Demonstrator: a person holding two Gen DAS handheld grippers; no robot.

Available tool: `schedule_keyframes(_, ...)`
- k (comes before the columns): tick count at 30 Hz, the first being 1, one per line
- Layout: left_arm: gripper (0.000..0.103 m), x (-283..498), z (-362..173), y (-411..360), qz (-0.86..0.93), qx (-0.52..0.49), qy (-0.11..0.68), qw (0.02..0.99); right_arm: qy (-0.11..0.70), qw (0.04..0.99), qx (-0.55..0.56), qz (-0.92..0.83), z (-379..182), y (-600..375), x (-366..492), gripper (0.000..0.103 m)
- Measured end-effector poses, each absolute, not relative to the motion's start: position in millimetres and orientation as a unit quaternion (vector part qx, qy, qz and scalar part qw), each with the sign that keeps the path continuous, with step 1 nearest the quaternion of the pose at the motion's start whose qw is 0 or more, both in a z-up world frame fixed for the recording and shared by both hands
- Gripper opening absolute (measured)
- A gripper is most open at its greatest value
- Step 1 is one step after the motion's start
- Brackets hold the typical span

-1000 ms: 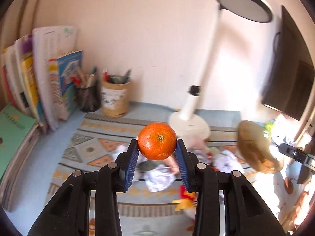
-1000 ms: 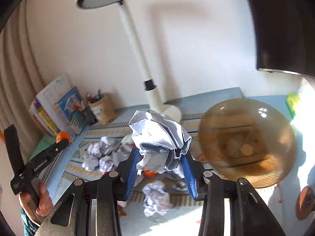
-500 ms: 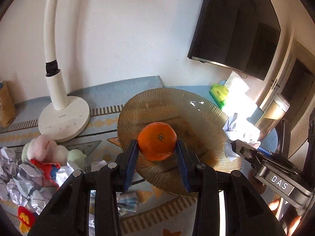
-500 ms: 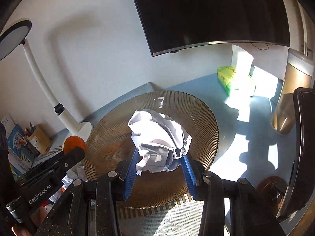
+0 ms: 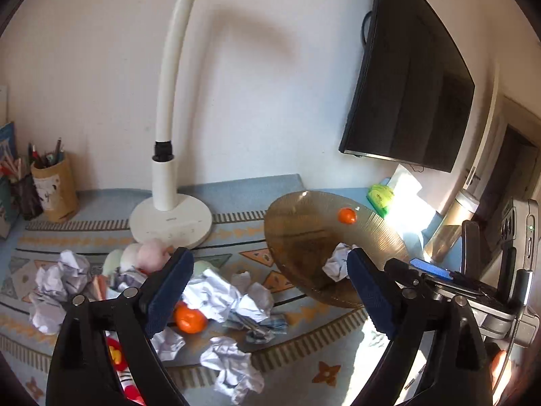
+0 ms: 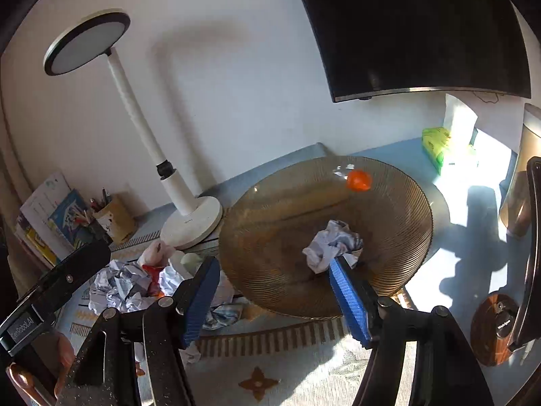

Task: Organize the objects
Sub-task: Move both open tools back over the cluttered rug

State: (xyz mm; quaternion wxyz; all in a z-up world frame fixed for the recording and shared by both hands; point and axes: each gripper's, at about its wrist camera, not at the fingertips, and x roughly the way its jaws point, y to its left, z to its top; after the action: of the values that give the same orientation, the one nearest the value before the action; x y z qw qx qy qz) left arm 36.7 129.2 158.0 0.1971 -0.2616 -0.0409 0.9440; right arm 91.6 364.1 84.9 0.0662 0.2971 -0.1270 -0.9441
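Both grippers have just been opening, nothing between the pads! The left gripper (image 5: 267,291) gapes wide above the paper litter on the mat (image 5: 304,345). The right gripper (image 6: 270,296) stands parted, its pad beside the paper ball (image 6: 329,243) lying in the bowl (image 6: 399,257). Farther back, the orange (image 6: 359,180) sits near the bowl's far rim.
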Motion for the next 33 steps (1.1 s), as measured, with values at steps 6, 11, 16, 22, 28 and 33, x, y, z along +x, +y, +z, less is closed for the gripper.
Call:
schedule_keyframes(6, 0.100, 89.8, 153.5, 23.5, 0.975, -0.210, -0.040, 0.050, -0.091, 0.140, 0.286, -0.944, 66.2, 284.0, 100.7, 0.067)
schedule_keyframes(11, 0.100, 88.5, 114.1, -21.9, 0.974, -0.223, -0.029, 0.011, -0.076, 0.130, 0.291, -0.945, 33.6, 252.0, 99.4, 0.067)
schedule_keyframes(16, 0.100, 71.6, 65.2, -37.7, 0.962, -0.265, -0.064, 0.034, -0.089, 0.102, 0.330, -0.934, 7.7, 255.5, 87.2, 0.075)
schedule_keyframes(22, 0.100, 63.1, 54.6, -34.3, 0.953, -0.290, -0.060, 0.063, -0.097, 0.120, 0.339, -0.928, 4.3, 257.0, 83.0, 0.080)
schedule_keyframes(28, 0.100, 68.4, 55.0, -27.5, 0.954, -0.288, -0.046, 0.067, -0.097, 0.123, 0.335, -0.929, 4.0, 259.5, 84.3, 0.087)
schedule_keyframes(33, 0.100, 62.2, 53.0, -26.1, 0.949, -0.304, -0.047, 0.061, -0.100, 0.119, 0.348, -0.925, 1.4, 260.6, 79.8, 0.087)
